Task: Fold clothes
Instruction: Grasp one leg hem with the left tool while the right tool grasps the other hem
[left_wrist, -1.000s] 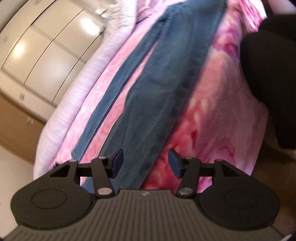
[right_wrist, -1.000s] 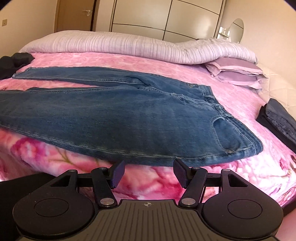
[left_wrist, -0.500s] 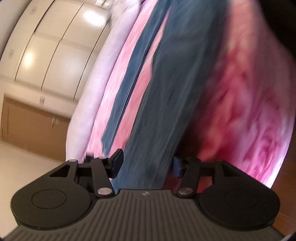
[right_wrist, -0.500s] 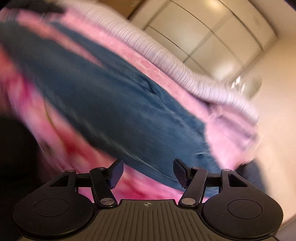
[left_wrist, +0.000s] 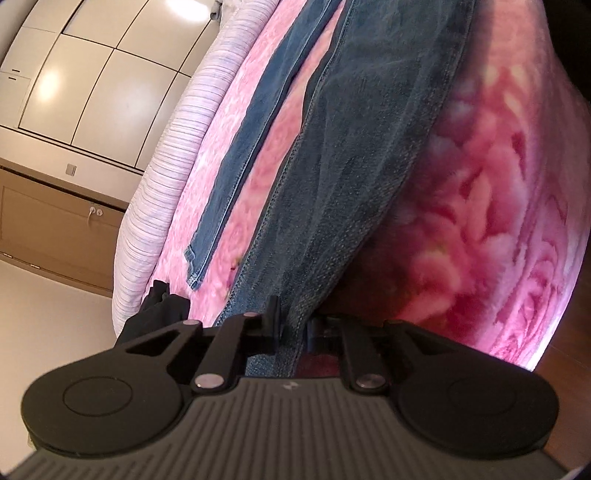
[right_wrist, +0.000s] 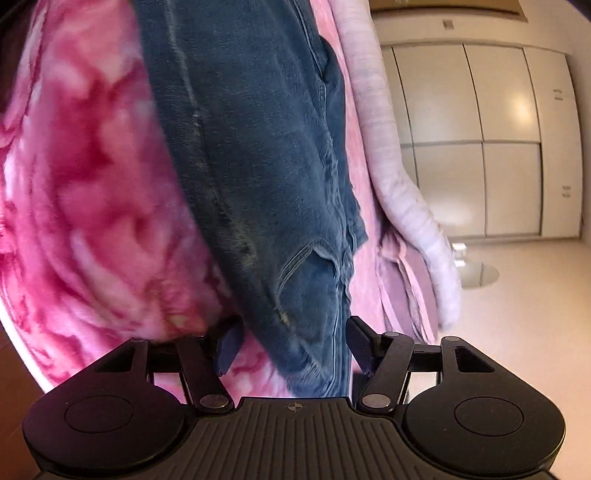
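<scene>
Blue jeans (left_wrist: 354, 155) lie spread flat on a pink floral blanket (left_wrist: 498, 206) on a bed. In the left wrist view my left gripper (left_wrist: 293, 326) is shut on the hem end of the near jeans leg; the other leg (left_wrist: 236, 155) lies flat beyond it. In the right wrist view my right gripper (right_wrist: 291, 345) is open, its fingers on either side of the waistband end of the jeans (right_wrist: 266, 155), near the front pocket (right_wrist: 310, 273). Both views are rolled sideways.
A striped lilac duvet (left_wrist: 173, 140) is rolled along the far side of the bed, also in the right wrist view (right_wrist: 391, 155). A dark garment (left_wrist: 162, 306) lies by the left gripper. Lilac pillows (right_wrist: 406, 295) lie beyond the waistband. White wardrobe doors (right_wrist: 480, 140) stand behind.
Both grippers rolled sideways and moved in close to the jeans. The left gripper shut on the leg hem. The right gripper came to straddle the waistband end, still open.
</scene>
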